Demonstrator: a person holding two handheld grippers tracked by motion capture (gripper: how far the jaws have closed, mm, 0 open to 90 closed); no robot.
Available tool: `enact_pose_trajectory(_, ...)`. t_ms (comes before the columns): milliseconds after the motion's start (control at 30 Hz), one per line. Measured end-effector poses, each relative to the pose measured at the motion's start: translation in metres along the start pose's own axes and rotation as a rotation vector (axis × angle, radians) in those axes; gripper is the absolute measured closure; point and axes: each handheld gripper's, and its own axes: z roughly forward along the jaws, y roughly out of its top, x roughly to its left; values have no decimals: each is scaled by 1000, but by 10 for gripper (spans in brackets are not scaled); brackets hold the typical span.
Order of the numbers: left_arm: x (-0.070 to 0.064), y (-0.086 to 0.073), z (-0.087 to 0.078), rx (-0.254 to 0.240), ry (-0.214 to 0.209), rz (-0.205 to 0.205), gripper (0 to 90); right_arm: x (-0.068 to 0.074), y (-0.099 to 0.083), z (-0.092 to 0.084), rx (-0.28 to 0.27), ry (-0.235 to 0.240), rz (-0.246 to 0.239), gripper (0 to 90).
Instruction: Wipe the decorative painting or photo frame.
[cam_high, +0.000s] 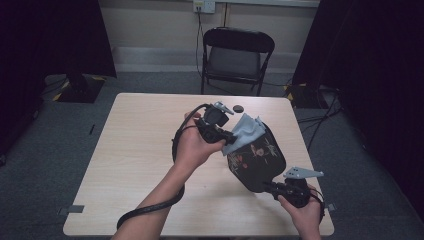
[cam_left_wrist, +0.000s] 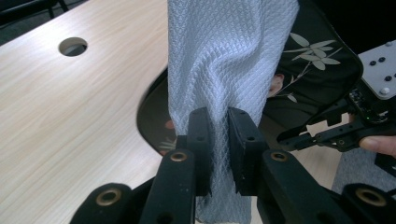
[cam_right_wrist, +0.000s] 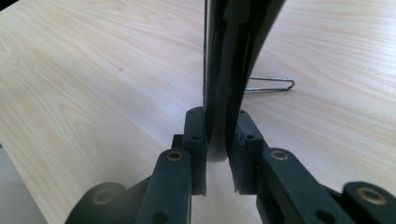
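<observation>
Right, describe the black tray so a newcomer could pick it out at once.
Start at the light wooden table, then look to its right half, where two hand-held grippers meet. The black tray stands tilted up there, its lower edge clamped by the right gripper, while the left gripper holds a pale blue cloth against it. Its rounded corners and painted leaves and flowers set it apart.

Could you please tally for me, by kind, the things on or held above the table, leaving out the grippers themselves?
Black tray with a floral pattern: 1
Light blue waffle-weave cloth: 1
Thin bent metal wire lying on the table: 1
Total: 3
</observation>
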Motion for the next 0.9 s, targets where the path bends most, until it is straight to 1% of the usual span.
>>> enact_pose_trajectory(33,-1,0,4,6,-1,3,803,0,0,0,1,0,-1,789)
enact_pose_trajectory(67,-1,-1,11,23,3,7,803,0,0,0,0,1,-2,790)
enact_pose_trajectory(100,-1,-1,11,23,3,7,803,0,0,0,0,1,-2,790)
enact_pose_trajectory(200,-1,-5,18,34,6,9,803,0,0,0,1,1,-3,790)
enact_pose_trajectory(300,-1,-10,24,56,14,17,803,-1,0,0,-3,2,-3,790)
enact_pose_trajectory(367,1,-15,28,75,13,14,803,-1,0,0,-3,3,-6,790)
enact_pose_trajectory(400,1,-18,31,76,11,6,803,-1,0,0,-3,2,-5,789)
enact_pose_trajectory(500,1,-27,39,89,5,-4,803,-1,0,0,-3,1,-3,789)
enact_pose_trajectory(633,3,-40,51,110,-6,-11,803,-1,0,0,-2,0,-3,789)
enact_pose_trajectory(733,3,-52,62,131,-5,-18,803,-1,0,0,-3,1,-6,789)
enact_pose_trajectory(767,3,-52,62,131,-5,-18,803,-1,0,0,-3,1,-7,789)
enact_pose_trajectory(800,3,-57,67,141,-5,-19,803,-1,0,0,-3,1,-7,789)
enact_pose_trajectory(833,4,-64,75,158,-7,-31,803,-1,0,0,-1,1,-7,789)
enact_pose_trajectory(900,5,-72,83,171,-11,-39,803,-1,0,0,-2,0,-7,789)
